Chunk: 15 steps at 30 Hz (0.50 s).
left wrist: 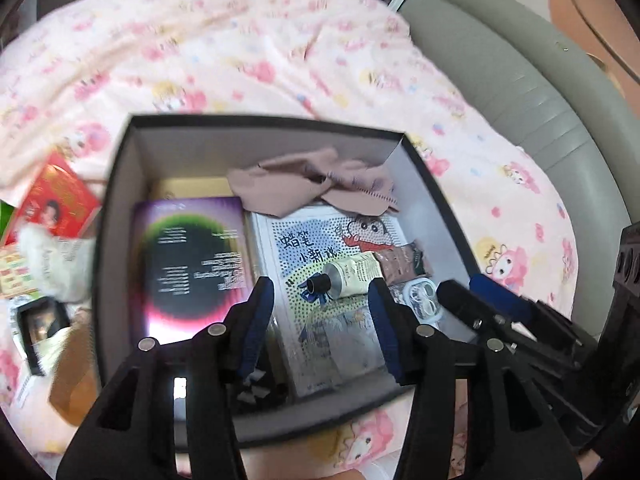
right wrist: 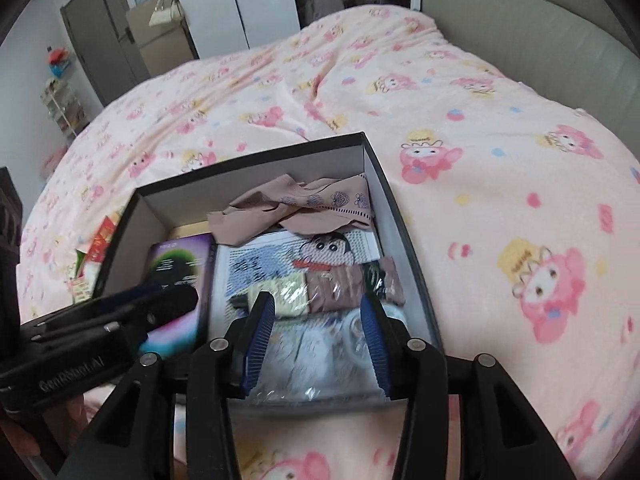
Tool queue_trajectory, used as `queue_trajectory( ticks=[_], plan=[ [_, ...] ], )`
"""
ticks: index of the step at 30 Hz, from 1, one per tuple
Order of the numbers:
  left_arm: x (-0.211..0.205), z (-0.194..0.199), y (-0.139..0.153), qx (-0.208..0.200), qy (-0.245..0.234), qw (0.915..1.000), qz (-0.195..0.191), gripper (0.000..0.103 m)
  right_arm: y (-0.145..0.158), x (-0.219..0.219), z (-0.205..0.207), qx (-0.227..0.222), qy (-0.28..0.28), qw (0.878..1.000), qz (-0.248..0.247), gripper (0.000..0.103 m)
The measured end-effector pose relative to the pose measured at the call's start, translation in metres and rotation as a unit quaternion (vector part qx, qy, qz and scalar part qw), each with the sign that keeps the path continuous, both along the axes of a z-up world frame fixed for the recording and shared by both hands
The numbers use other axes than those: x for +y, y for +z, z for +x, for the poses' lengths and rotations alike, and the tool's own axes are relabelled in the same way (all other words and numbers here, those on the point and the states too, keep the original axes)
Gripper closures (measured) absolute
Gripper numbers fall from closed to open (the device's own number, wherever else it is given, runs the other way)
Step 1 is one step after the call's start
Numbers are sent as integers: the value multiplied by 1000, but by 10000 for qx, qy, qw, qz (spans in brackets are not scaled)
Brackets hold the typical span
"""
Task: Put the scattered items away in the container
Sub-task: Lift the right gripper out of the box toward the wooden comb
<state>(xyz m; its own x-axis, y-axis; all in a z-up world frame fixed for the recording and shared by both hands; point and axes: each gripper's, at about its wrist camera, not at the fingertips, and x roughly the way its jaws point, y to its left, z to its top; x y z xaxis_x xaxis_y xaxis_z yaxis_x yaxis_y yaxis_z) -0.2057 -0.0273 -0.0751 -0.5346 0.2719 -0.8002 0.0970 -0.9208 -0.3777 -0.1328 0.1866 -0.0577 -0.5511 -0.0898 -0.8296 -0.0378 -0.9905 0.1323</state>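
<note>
One open box (left wrist: 120,208), rectangular, black outside with pale grey walls, sits on a bed covered by a soft pink blanket (left wrist: 248,52) printed with cartoon figures; it fills the centre of the left wrist view.

Counted inside the box:
- 1 glossy purple book (left wrist: 188,264) with a dark round patch, lying flat at left.
- 1 white cartoon-print book (left wrist: 320,240) in clear wrap, flat at right.
- 1 crumpled beige cloth (left wrist: 312,188) with a printed border, against the far wall, overlapping the cartoon book's top edge.
- 1 cream tube (left wrist: 348,276) with a black cap, lying on the cartoon book.
- 1 brown packet (left wrist: 400,268) in shiny film, just beside the tube.
- 1 small white round case (left wrist: 420,294), lower right of the box.

Outside, left edge of frame: 1 red packet (left wrist: 56,204), 1 fluffy white item (left wrist: 56,264), 1 small black-framed box (left wrist: 40,328); others are too blurred to count.

Left gripper (left wrist: 322,320): jaws spread, nothing between the blue ribbed pads, above the box. Right gripper (right wrist: 316,336): jaws likewise spread and empty, over the box's near right corner.
</note>
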Motion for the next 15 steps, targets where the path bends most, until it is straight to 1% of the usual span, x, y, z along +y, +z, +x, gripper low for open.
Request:
queue_trajectory(
  ticks=[1, 2, 3, 4, 5, 6, 8, 11, 13, 15],
  plan=[
    [1, 10, 9, 90, -38, 9999, -50, 52, 3, -3, 7, 31, 9, 10000, -81, 62],
    [4, 8, 14, 147, -61, 9999, -67, 53, 6, -6, 12, 48, 36, 9999, -135, 62],
    [3, 19, 24, 252, -47, 9996, -146, 52, 10, -11, 19, 69, 59, 9999, -144, 62],
    [16, 13, 29, 323, -38, 9993, -190, 50, 14, -15, 25, 97, 47, 9999, -120, 61],
    [18, 16, 33, 382, -38, 9990, -211, 49, 20, -20, 32, 134, 122, 9997, -171, 60],
    [13, 26, 39, 435, -38, 9988, -211, 49, 24, -25, 37, 148, 211, 9994, -242, 60],
    [3, 44, 47, 515, -9, 9984, -216, 42, 32, -37, 47, 191, 331, 9990, -235, 60],
    [-13, 70, 55, 545, 109, 9979, -337, 41, 42, -71, 59, 258, 744, 9968, -127, 58],
    [-26, 86, 60, 568, 188, 9971, -464, 41, 45, -100, 64, 288, 1155, 9927, -165, 58],
    [-41, 99, 63, 599, 280, 9966, -484, 41, 46, -134, 66, 285, 1603, 9865, -180, 58]
  ],
)
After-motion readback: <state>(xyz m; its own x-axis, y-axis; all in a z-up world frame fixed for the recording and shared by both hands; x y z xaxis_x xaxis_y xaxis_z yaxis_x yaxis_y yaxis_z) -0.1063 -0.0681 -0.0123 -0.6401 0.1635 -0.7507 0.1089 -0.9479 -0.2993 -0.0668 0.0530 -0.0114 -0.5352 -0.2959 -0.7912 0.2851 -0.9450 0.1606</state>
